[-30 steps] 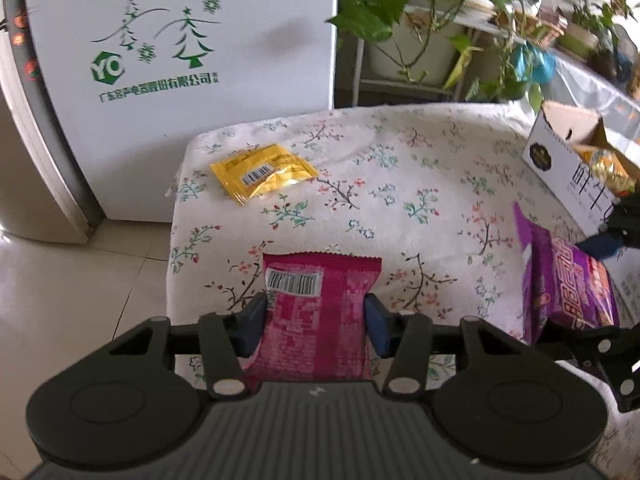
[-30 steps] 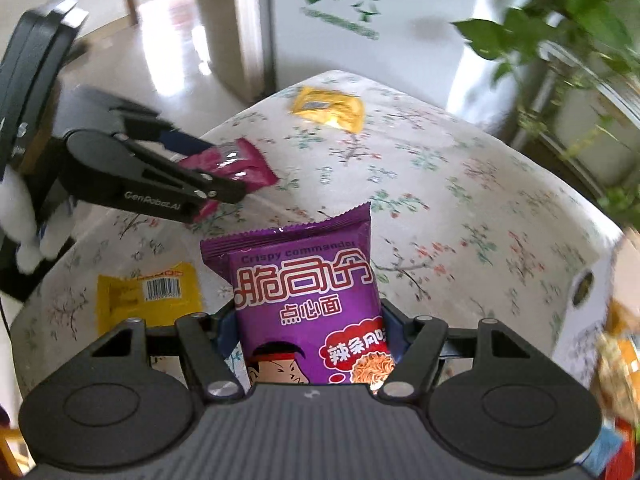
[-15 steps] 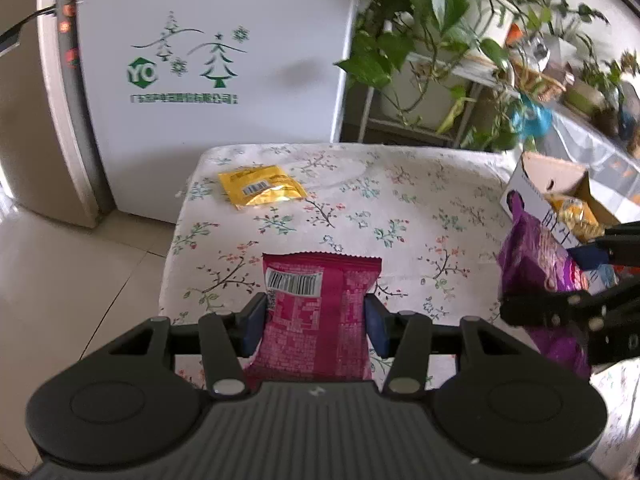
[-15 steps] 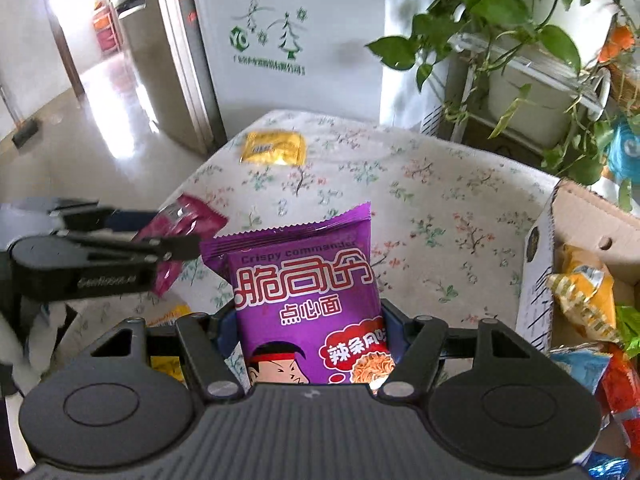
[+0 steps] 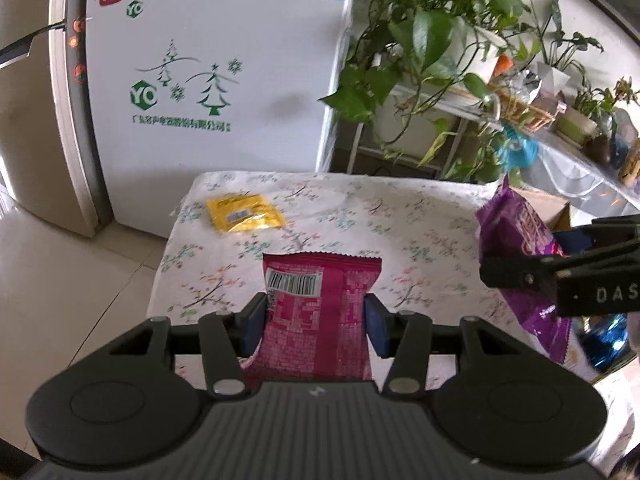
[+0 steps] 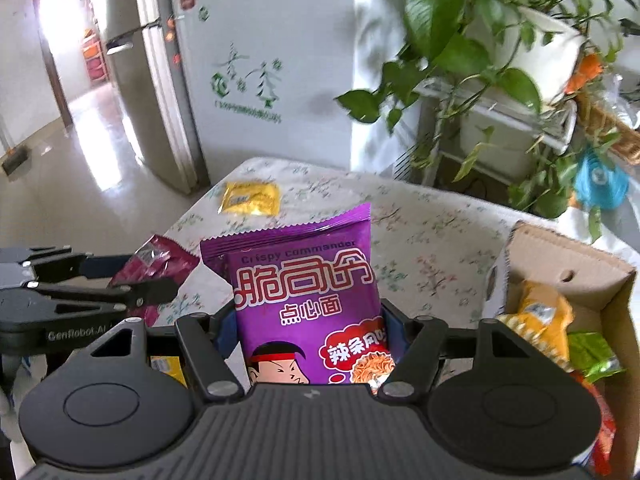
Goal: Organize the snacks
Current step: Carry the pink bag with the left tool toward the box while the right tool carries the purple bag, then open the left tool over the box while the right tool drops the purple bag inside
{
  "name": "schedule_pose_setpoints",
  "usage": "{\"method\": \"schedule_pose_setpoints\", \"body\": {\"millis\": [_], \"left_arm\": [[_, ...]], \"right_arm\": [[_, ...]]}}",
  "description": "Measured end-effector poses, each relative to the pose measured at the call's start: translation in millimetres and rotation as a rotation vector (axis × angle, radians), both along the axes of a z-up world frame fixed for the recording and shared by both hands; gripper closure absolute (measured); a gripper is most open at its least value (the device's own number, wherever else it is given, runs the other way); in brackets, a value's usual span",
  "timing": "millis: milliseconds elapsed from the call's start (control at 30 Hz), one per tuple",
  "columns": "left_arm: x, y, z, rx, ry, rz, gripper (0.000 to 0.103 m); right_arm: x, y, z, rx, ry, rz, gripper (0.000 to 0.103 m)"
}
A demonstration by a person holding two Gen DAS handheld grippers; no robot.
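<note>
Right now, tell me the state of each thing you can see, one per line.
left gripper: shut on the pink snack packet, held above the table.
right gripper: shut on the purple noodle-snack bag, held upright.
yellow packet: lying flat at the table's far corner.
cardboard box: open, snacks already inside.
floral tablecloth: spread over the table.
</note>
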State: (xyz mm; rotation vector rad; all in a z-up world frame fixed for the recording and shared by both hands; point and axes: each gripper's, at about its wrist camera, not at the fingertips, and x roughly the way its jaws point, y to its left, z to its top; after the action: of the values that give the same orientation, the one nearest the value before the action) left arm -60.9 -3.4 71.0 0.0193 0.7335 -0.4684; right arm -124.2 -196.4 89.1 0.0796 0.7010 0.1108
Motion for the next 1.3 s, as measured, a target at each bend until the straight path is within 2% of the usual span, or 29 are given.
{"method": "schedule_pose_setpoints", "body": {"millis": [233,567,900,1133,1300], "left_arm": [[-8.2,-29.8,17.4,-0.042,-0.02,-0.048,0.053],[-20.3,-73.7,32.2,-0.076,-0.04,-0.131,0.053],[-30.0,-135.3,36.8,-0.101,-0.041,-0.223,0.053],[-36.2,-179.6,34.0,-0.136,-0.004,-0.279,0.053],[-35.5,-201.0,30.1,-0.155,0.025,-0.285,0.053]], "right_arm": [[-12.2,-26.4,23.2,-0.005,-0.066,-0.077,0.029],[-23.0,-62.1,37.4,-0.021,-0.104,-0.17,0.029],[-30.0,-90.7,39.9,-0.103,-0.083,-0.276,0.029],[-26.2,-112.0,32.9,-0.102,-0.039,-0.33,0.029],[-23.3,-123.1,27.4,-0.105,-0.006,-0.365,0.029]]}}
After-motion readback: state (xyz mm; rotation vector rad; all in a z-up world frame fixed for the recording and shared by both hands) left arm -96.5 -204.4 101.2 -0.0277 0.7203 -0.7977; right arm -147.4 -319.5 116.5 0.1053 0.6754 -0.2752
